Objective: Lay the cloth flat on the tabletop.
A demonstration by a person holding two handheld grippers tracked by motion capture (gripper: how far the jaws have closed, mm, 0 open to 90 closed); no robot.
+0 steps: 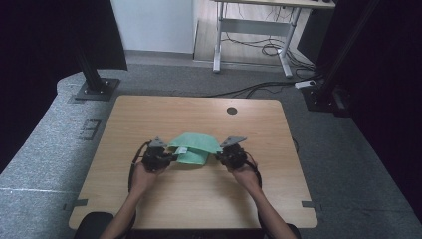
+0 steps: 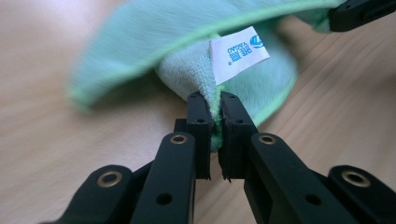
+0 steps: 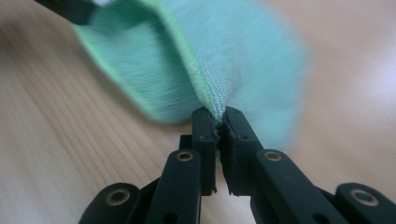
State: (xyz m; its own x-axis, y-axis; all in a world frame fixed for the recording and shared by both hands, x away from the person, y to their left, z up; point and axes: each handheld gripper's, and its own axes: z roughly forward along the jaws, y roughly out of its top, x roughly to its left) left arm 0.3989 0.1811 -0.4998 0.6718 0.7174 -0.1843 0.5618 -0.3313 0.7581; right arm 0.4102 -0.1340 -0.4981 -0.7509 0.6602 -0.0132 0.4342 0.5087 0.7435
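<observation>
I am pinching the cloth [image 1: 194, 147] with my left tool [image 2: 212, 116] and right tool [image 3: 217, 122]. Each is gripping just a corner, so pulling hard could slip it free.

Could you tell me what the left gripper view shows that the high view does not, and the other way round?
The left gripper view brings out the weave of the green cloth, the blue print on its white tag, and the left gripper shut on the cloth's edge beside that tag. The high view alone takes in the whole table, the person's forearms, the right gripper on the cloth's other end, the round hole in the tabletop and the desk behind. Both show the cloth, its tag and the wooden top.
</observation>
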